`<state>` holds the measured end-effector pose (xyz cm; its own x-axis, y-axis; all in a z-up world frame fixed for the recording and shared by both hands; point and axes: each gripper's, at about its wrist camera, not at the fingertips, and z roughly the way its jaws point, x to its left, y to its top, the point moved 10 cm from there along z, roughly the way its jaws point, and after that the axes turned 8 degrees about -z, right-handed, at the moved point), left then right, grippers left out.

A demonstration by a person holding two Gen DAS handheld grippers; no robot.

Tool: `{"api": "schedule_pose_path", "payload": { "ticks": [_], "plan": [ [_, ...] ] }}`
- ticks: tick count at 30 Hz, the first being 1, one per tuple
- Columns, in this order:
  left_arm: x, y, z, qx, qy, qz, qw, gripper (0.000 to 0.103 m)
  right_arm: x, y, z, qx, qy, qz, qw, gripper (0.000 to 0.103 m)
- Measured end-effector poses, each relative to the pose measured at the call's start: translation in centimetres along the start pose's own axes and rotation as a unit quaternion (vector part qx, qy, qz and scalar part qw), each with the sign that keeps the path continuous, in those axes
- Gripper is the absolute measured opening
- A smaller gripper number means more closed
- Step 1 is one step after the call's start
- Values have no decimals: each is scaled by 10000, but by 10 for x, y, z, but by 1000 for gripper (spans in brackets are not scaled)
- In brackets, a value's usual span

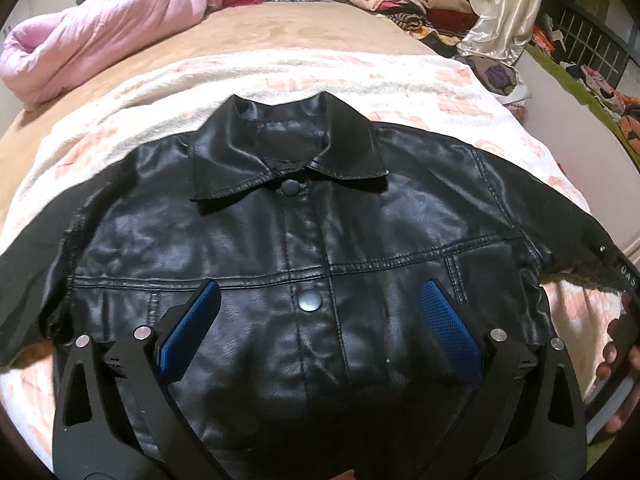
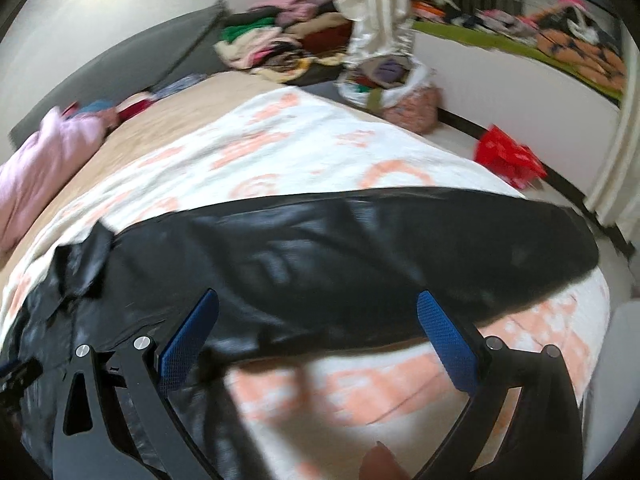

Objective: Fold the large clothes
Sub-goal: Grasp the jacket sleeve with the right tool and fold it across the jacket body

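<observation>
Blue-padded fingers of my left hand-held gripper [image 1: 320,320] stand wide apart, holding nothing, directly above the chest of the black faux-leather jacket [image 1: 304,224]. It lies front up, buttoned, collar at the far end, on the white blanket with peach patterns [image 1: 360,72] covering the bed. My right hand-held gripper [image 2: 318,328] is likewise spread and empty, hovering over the jacket's right sleeve [image 2: 360,240], which stretches out toward the right edge of the bed; that view is blurred.

Black jacket [image 1: 304,240] lies flat, buttoned; left gripper [image 1: 320,300] apparently hovers spread
</observation>
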<state>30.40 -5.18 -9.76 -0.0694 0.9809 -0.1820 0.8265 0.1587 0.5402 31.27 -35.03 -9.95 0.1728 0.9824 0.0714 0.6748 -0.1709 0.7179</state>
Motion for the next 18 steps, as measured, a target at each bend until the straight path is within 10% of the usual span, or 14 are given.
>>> {"api": "schedule_pose_path", "payload": {
  "ticks": [8,18],
  "plan": [
    [4,-4,20,75,-17,32,10000,94,-82,-21,16,226,-588,1135,9915,99],
    [1,-8,30,65,-110,166,9998,94,-156,-57,37,548,-760,2916,9520,99]
  ]
}}
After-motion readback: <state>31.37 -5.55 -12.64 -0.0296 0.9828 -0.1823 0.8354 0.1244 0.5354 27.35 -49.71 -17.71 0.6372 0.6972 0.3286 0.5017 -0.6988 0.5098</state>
